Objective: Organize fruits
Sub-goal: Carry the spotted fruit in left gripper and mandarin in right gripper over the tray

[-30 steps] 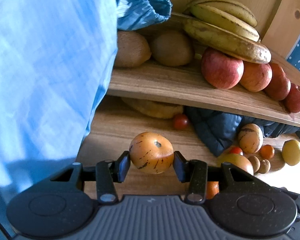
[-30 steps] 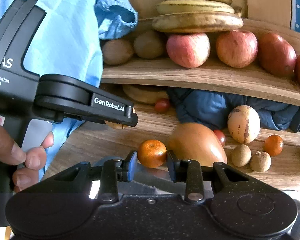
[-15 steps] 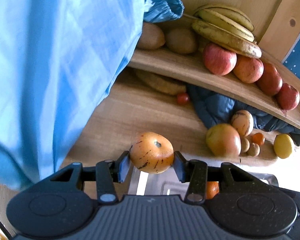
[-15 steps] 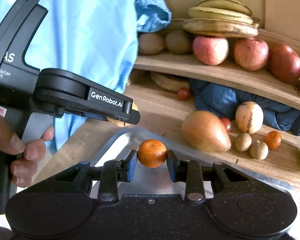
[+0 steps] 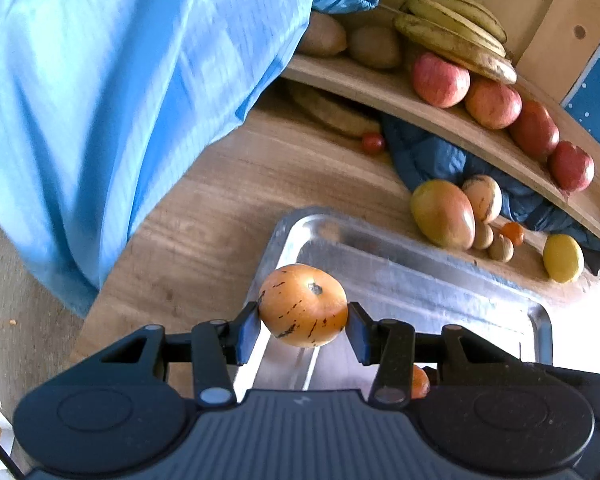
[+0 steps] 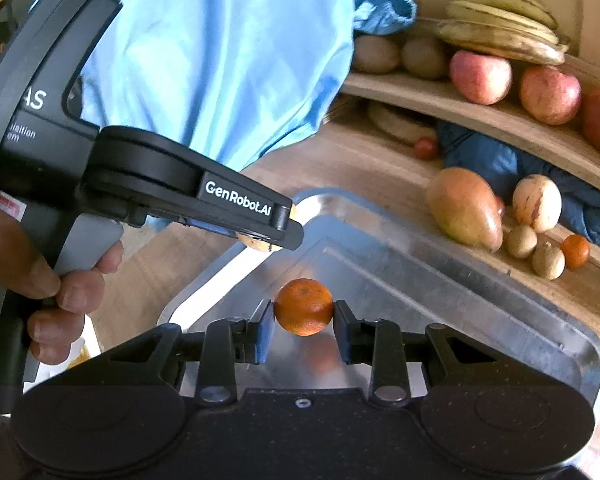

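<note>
While both fruits hang above the metal tray [image 6: 452, 280], the deciding relation is vertical: the tray floor lies directly below each. At left, the left gripper [image 5: 302, 322] is clamped on a speckled orange-yellow fruit [image 5: 302, 310], held over the tray's near-left rim. At right, the right gripper [image 6: 303, 326] is clamped on a small mandarin [image 6: 303, 306], held over bare tray floor. Neither fruit is judged to rest on the tray yet.

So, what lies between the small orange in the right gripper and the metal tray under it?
Nothing. In the right wrist view the small orange hangs in the right gripper above bare metal tray; only its reflection shows.
</note>
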`<state>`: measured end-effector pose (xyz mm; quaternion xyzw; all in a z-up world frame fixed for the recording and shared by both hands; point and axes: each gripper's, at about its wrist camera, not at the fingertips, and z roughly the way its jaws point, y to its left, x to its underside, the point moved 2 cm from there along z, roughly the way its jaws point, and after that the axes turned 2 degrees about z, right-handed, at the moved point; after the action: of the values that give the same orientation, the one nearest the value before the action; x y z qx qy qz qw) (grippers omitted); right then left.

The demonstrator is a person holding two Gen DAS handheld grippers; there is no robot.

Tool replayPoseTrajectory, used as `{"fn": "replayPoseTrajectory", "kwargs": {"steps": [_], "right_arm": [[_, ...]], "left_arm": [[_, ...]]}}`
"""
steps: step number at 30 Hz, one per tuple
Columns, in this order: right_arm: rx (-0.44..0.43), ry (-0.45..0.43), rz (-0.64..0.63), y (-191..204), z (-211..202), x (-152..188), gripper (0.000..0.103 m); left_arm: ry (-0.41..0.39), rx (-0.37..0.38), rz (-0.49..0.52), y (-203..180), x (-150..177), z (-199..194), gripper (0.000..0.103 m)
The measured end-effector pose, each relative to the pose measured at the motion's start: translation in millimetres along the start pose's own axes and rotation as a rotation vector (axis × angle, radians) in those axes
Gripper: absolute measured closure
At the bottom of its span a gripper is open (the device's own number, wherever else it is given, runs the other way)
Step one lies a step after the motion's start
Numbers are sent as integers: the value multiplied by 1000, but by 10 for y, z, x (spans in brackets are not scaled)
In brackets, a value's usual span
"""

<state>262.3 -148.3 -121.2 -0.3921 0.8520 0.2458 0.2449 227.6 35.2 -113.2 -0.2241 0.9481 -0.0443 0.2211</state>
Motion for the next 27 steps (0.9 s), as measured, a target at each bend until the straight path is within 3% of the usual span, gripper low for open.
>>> {"fn": "replayPoseTrajectory", "kwargs": {"steps": [14, 27], "right_arm": [[-40, 58, -60, 153, -125, 422, 69], [-42, 68, -74, 144, -208, 576, 68]], "left_arm": [[18, -24, -35, -93, 402, -135, 53], [16, -46, -51, -113, 549, -204, 53]]}}
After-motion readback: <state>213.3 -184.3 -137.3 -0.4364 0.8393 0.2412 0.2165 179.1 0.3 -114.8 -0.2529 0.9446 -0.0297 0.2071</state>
